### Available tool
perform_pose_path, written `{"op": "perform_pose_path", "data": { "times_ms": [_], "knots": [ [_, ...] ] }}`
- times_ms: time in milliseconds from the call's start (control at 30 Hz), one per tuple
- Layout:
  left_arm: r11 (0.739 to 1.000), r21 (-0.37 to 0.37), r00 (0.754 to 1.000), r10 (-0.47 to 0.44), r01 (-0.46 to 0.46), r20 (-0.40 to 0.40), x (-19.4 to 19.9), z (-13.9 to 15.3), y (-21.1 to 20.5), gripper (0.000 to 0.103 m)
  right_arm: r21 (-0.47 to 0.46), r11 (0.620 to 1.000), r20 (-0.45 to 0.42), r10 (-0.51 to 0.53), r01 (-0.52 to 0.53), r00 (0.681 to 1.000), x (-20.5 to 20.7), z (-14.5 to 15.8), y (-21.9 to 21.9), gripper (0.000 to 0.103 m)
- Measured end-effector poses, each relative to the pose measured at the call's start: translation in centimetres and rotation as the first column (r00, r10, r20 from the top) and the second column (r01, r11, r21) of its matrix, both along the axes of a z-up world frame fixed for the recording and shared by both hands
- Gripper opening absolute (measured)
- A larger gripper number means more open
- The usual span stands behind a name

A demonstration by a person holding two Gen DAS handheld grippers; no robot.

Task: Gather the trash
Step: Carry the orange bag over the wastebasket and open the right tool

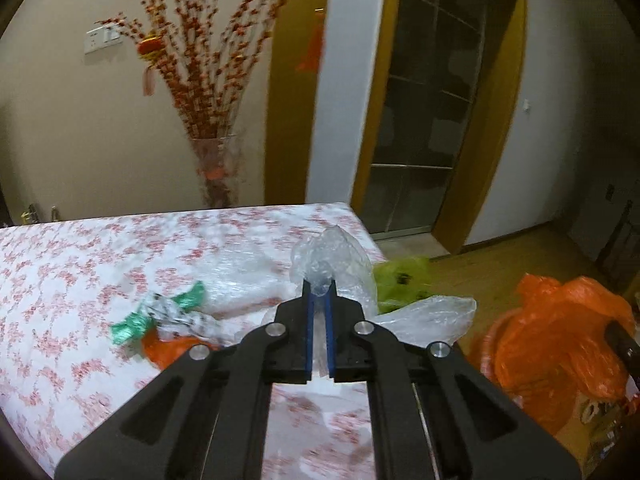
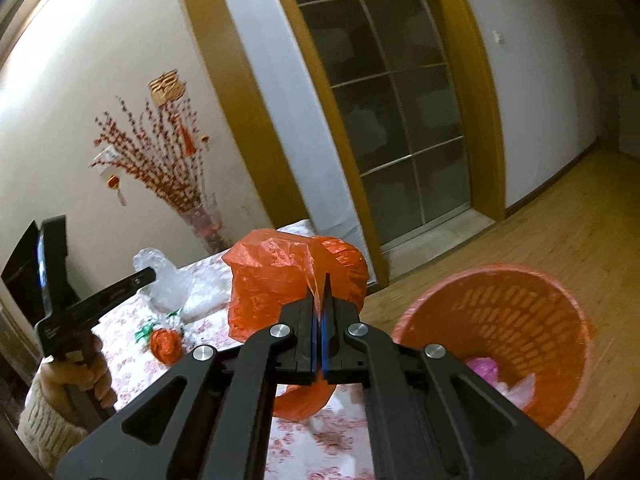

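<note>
The left hand-held gripper (image 1: 319,292) is clamped tight on a crumpled clear plastic bag (image 1: 328,258), lifted just above the flowered surface (image 1: 80,264); the bag's lower part is hidden behind the jaws. The right hand-held gripper (image 2: 321,300) is pinched shut on an orange plastic bag (image 2: 276,280) that hangs partly behind its frame. A green-and-white wrapper (image 1: 160,312), blurred, and an orange scrap (image 1: 168,350) lie on the surface. The orange basket (image 2: 520,308) stands on the floor beside it, its contents hard to make out.
</note>
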State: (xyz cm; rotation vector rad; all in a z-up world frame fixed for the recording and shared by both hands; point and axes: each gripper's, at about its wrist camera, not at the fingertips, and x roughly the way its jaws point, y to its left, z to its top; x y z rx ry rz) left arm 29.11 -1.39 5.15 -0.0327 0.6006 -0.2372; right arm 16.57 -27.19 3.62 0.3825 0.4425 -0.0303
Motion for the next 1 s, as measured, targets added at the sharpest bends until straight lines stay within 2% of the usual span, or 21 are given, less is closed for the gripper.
{"op": "perform_pose_path", "data": {
  "times_ms": [233,500,800,1000],
  "knots": [
    [0.993,-0.026,0.993,-0.119,0.119,-0.015,-2.3,0.0,-5.1,0.006,0.001,0.989,0.003,-0.146,0.146,0.989,-1.8,0.3,-4.4,0.000],
    [0.962,-0.065,0.962,-0.270,0.267,-0.035,-4.8,-1.0,-11.8,0.006,0.011,0.961,-0.004,-0.277,0.277,0.961,-3.4,-0.4,-8.8,0.000],
    [0.924,-0.095,0.924,-0.377,0.370,-0.069,-6.3,-2.8,-17.5,0.006,0.027,0.942,-0.023,-0.333,0.334,0.943,-3.7,-1.6,-10.9,0.000],
    [0.906,-0.115,0.905,-0.417,0.407,-0.087,-6.6,-3.7,-19.3,0.006,0.033,0.933,-0.030,-0.356,0.357,0.934,-3.9,-2.0,-11.8,0.000]
  ]
}}
